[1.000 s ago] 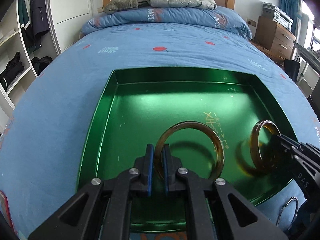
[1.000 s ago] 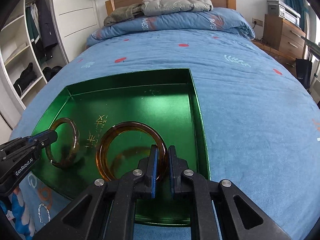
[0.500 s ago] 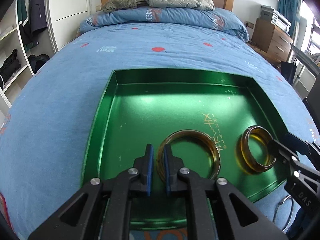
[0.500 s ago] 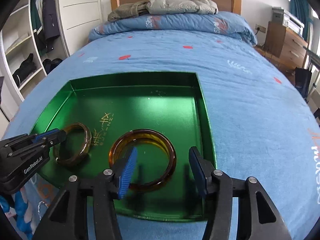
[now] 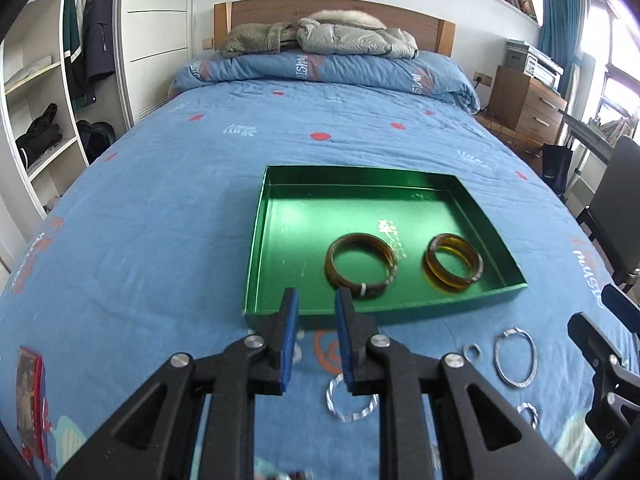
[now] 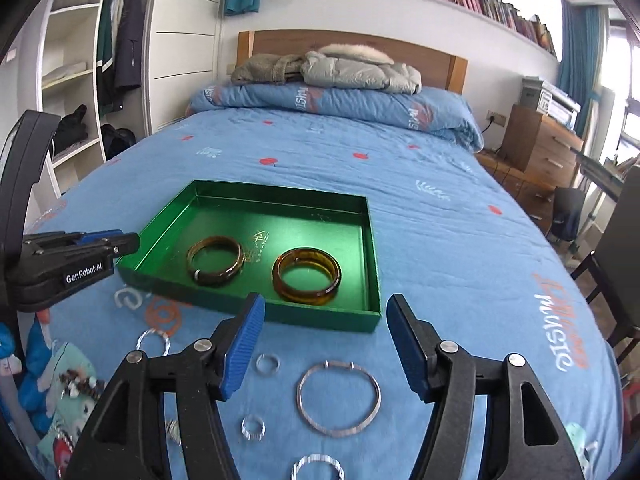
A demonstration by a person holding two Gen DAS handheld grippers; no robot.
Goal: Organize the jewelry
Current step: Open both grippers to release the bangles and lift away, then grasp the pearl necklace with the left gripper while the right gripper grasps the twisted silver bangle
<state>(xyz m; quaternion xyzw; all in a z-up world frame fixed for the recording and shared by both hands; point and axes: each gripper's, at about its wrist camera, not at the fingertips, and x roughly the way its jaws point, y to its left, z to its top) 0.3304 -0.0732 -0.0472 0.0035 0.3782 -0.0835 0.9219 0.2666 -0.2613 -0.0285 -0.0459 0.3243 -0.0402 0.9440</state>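
Now silver bangle [image 6: 338, 398] lies flat on bed just before green tray [image 6: 372, 264], between right gripper [image 6: 324, 344] fingers, opening wide, empty; left gripper [image 5: 316, 332] narrow, opening, empty.

bed [image 6: 440, 248] | on it: green tray [image 6: 370, 240], silver bangle [image 6: 339, 398], small rings [image 6: 267, 363]

right tongs [image 6: 322, 334] opening with nothing between em, green tray [image 6: 372, 264] on the bed [image 6: 460, 248] holding two amber bangles [image 6: 307, 276], silver bracelet [image 6: 338, 398] and small rings [image 6: 267, 363] just beside, left tongs [image 6: 120, 242] at left
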